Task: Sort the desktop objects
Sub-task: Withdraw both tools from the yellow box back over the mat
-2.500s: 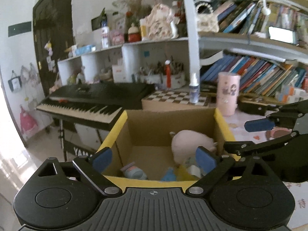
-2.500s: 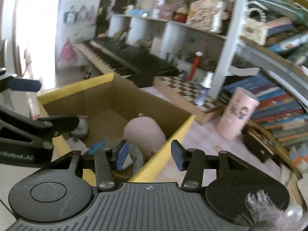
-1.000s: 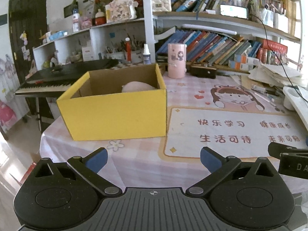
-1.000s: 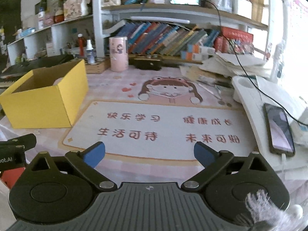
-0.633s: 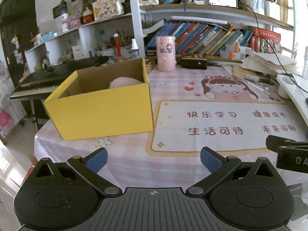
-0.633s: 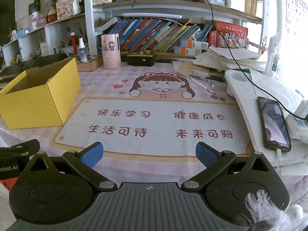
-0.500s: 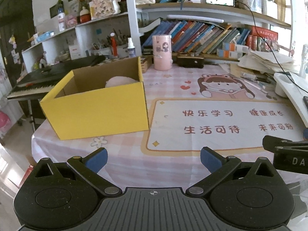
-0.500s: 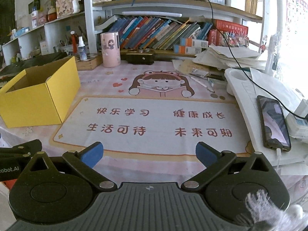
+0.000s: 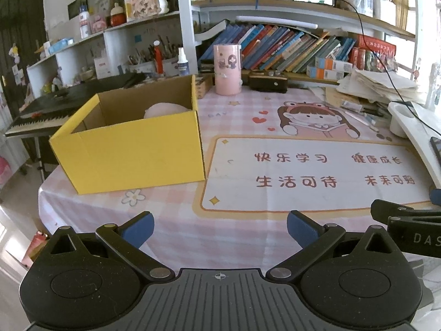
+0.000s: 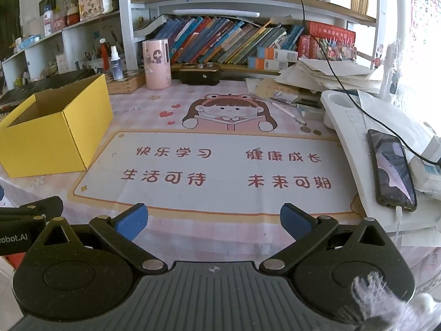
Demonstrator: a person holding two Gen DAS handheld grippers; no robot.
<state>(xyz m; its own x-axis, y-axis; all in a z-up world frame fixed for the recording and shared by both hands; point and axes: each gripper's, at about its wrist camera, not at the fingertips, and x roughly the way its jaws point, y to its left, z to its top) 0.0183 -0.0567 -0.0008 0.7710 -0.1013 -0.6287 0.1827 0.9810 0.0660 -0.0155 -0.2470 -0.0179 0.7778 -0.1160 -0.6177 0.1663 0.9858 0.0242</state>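
A moment ago both grippers hung right over the yellow box (image 9: 132,149); now they have drawn back to the near edge of the table — so the drop-off looks done. A pale pink soft toy (image 9: 165,109) lies inside the box, by its far right corner. To the right of the box the printed desk mat (image 9: 317,171) is bare, suggesting the sorting is finished or nearly so. The left gripper (image 9: 219,227) sits level, jaws wide, empty — the right gripper (image 10: 213,219), further right of the box, likewise.
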